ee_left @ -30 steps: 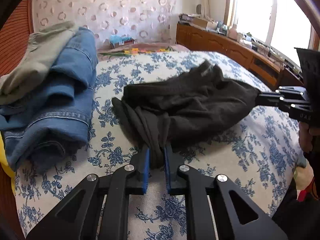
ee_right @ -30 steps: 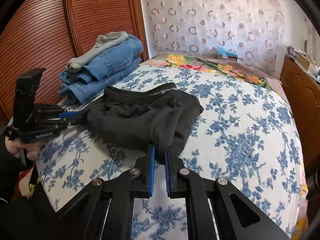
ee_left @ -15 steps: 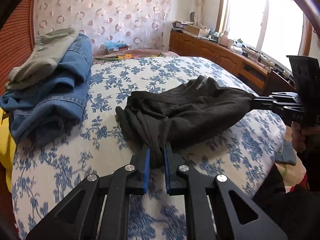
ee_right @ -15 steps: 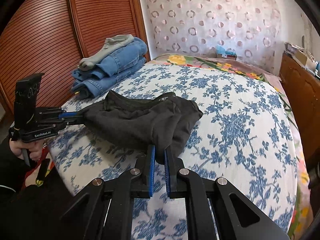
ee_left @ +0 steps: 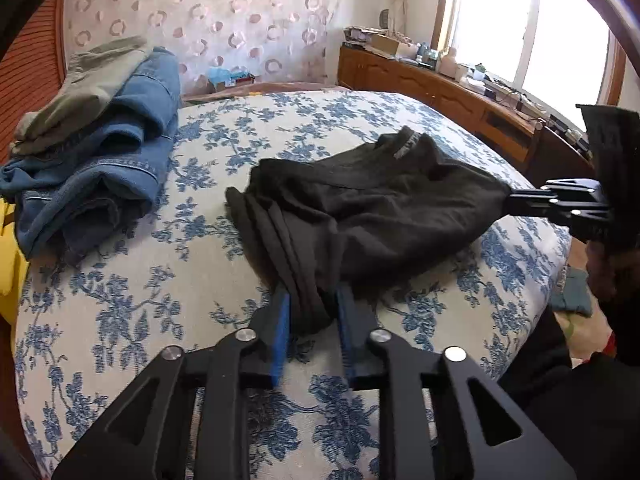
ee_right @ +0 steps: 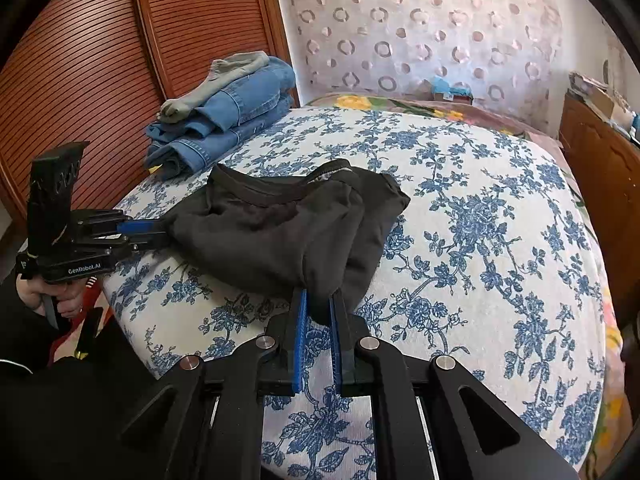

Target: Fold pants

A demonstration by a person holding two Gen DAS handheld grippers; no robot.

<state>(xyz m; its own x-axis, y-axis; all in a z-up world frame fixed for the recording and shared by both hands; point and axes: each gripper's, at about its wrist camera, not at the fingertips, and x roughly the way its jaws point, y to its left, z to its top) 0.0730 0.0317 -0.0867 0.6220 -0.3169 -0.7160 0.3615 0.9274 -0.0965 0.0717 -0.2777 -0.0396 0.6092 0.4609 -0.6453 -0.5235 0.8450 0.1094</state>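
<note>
Black pants [ee_left: 372,208] lie bunched on the blue-flowered bed [ee_left: 160,280], stretched between my two grippers near the bed's front edge. My left gripper [ee_left: 312,300] is shut on one gathered end of the pants. My right gripper [ee_right: 318,304] is shut on the other end of the pants [ee_right: 280,228]. The right gripper shows at the right of the left wrist view [ee_left: 516,198]. The left gripper shows at the left of the right wrist view [ee_right: 160,230]. The waistband [ee_right: 280,188] faces the far side.
A stack of folded blue jeans [ee_left: 104,168] with a grey-green garment [ee_left: 84,84] on top sits at the bed's left by a wooden slatted wardrobe [ee_right: 80,60]. A wooden cabinet [ee_left: 440,92] with clutter runs along the right under a window.
Both grippers have pulled the pants toward the bed's front edge, away from the jeans stack. The pants lie flatter and more stretched between them. Both stay shut on the cloth.
</note>
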